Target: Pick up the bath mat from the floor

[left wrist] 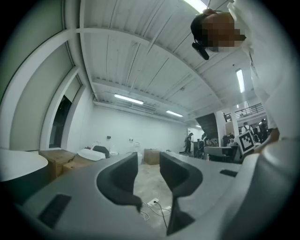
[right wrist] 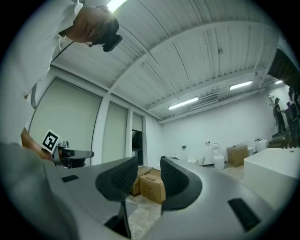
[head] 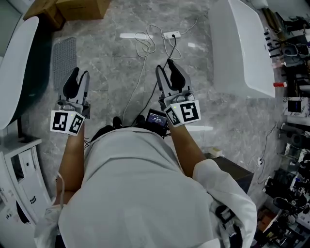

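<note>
Grey marbled floor (head: 121, 72). White bathtub (head: 242, 48) at 2 o'clock, second bathtub (head: 9, 72) at 9 o'clock. Cardboard boxes (head: 80, 8) at 11 o'clock, cluttered shelving (head: 293, 87) at 3 o'clock. White walls (left wrist: 140, 133); strip lights (left wrist: 127, 99) overhead.

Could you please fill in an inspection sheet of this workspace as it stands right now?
Surface: grey marbled floor.
Job's things: grey bath mat lies flat on the floor beside the left tub, untouched.
Clutter: cardboard boxes beyond the mat; crowded shelves at far right.
Grippers: left gripper and right gripper both open, nothing between the jaws.
Cables: white power strip with looped white cables on the floor.
Surroundings: right tub, white; people stand far off in the left gripper view.
</note>
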A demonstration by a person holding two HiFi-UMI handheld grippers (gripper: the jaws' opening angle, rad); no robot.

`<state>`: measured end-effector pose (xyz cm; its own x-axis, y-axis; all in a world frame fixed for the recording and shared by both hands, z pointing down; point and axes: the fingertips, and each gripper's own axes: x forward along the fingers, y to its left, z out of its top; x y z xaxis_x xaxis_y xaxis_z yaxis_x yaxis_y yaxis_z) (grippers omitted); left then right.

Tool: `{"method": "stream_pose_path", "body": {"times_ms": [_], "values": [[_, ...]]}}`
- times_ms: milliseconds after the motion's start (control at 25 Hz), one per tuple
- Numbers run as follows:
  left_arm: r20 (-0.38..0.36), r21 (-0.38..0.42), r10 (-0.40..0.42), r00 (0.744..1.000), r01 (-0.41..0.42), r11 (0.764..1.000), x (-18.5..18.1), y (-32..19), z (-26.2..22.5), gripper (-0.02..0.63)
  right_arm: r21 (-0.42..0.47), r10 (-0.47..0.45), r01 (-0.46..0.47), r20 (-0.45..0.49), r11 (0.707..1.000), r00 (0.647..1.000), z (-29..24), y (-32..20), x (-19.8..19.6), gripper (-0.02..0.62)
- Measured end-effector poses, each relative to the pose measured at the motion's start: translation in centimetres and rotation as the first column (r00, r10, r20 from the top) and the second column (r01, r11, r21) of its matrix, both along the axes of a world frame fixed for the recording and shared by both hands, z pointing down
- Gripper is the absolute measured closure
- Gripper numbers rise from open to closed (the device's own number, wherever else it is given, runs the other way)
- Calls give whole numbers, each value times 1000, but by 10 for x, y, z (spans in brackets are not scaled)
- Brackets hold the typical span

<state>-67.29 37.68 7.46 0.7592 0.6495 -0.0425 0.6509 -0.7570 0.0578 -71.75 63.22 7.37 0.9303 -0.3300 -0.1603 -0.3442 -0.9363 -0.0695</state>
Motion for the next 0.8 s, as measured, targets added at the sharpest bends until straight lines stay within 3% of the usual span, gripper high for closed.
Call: {"method": "stream_pose_path", "body": {"times_ms": [440,800], "values": [[-13,24,16,1000,-16,1000,-9,35,-5,465,-120,0,3,25,993,1000,11,22,-3,426],[9,61,-12,1000,12,998,-21,69,6,465,-43,-28,31,55,999,998,27,62,-6,426]]}}
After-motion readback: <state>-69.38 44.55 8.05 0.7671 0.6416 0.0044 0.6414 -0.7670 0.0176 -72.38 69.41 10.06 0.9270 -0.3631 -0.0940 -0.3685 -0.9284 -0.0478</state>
